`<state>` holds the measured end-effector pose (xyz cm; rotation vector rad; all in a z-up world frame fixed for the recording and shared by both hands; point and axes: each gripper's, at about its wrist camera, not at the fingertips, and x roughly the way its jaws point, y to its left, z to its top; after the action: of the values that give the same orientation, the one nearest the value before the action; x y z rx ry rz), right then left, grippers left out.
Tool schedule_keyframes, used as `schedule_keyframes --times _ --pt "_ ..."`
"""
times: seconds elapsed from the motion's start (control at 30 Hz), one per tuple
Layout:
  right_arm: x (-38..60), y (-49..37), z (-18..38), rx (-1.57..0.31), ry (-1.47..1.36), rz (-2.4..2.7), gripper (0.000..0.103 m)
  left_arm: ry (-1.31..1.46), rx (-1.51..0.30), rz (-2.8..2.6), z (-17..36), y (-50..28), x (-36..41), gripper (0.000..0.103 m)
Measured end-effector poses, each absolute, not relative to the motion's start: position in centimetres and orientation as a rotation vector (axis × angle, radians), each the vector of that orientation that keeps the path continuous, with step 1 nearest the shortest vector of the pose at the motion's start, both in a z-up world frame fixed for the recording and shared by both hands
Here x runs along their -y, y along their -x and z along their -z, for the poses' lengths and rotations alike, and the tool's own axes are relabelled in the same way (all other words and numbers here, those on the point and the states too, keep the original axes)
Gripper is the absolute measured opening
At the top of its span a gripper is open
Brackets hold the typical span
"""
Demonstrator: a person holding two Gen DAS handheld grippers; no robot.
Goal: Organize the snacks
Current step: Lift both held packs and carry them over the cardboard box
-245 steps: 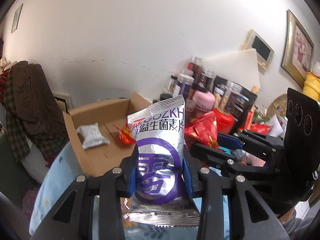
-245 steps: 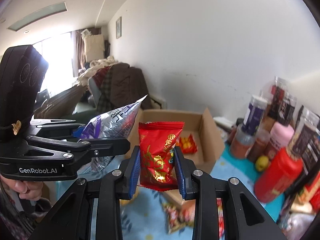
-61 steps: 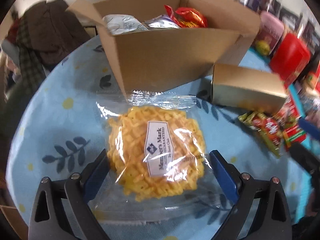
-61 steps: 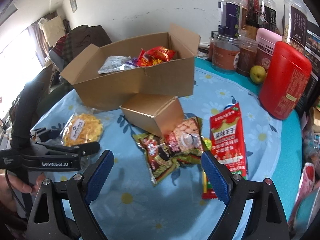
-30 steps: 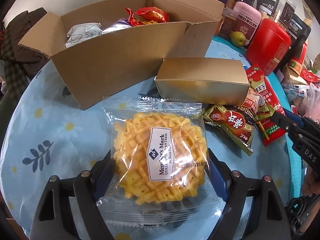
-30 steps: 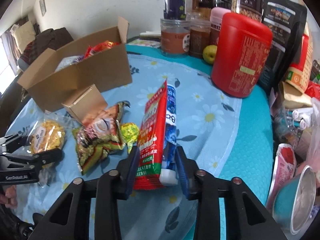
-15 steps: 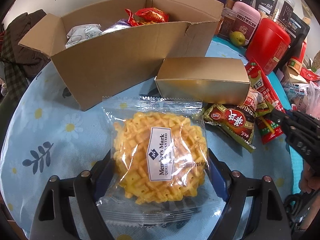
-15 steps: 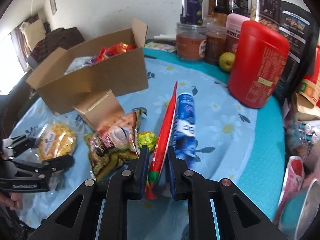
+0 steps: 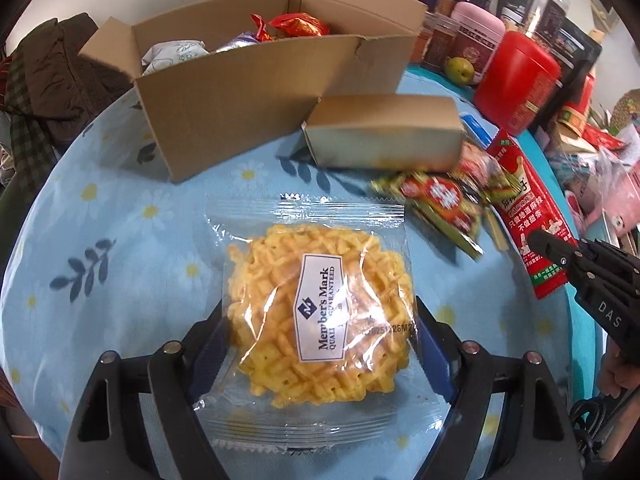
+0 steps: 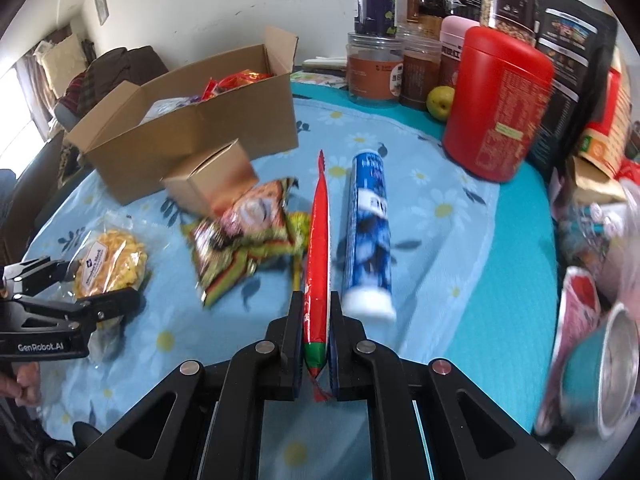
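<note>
— Looking down my left gripper [image 9: 318, 344], I have the clear waffle packet [image 9: 316, 320] between the blue pads, which press its two sides; it is gripped, resting over the blue floral tablecloth [image 9: 120, 248].

— And your right?

— My right gripper [image 10: 315, 320] is squeezed nearly closed on the long red packet [image 10: 317, 240], which stands on edge between the jaws and points away from me. Just beside it on the right lies a blue tube [image 10: 370, 236], flat on the cloth.

— What is in the containers?

— The big cardboard box [image 9: 256, 88] sits open at the far side of the table. Inside I see a white wrapped snack [image 9: 172, 54] at the left, a silvery purple packet [image 9: 240, 45] in the middle and a shiny red packet [image 9: 298, 26] toward the right. In front of it, touching or nearly touching its wall, lies a small gold box [image 9: 384, 136], closed from the left view; I cannot tell its contents.

— Anything loose?

— A heap of red-and-green sachets [image 10: 244, 236] lies just beside the gold box, between the waffle packet and the red packet. Behind, a red canister [image 10: 496, 104] stands with its lid on, near a green fruit [image 10: 440, 103] and a row of lidded jars [image 10: 374, 68] holding something brown.
</note>
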<state>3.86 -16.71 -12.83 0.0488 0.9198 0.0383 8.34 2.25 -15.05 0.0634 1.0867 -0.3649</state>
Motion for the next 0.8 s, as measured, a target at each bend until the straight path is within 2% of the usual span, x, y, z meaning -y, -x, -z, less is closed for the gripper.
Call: schedule_keyframes --times 0.43,0.63,0.73,0.8 --pt "15.3 2.8 12.7 -0.947 -0.062 -0.111 0.01 -0.106 -1.121 0.433 14.8 -2.1 -2.1 0.083" --pt "13.6 3.2 13.4 -0.949 0.007 -0.132 0.012 -0.189 -1.081 0.409 15.6 -2.1 -0.5 0.084" --pt "12.8 2.5 14.0 -0.962 0.03 -0.135 0.017 -0.211 -1.069 0.398 15.7 -2.2 -0.3 0.085" --pt "12.4 1.9 14.4 -0.969 0.049 -0.127 0.025 -0.211 -1.063 0.397 15.8 -2.3 -0.3 0.087"
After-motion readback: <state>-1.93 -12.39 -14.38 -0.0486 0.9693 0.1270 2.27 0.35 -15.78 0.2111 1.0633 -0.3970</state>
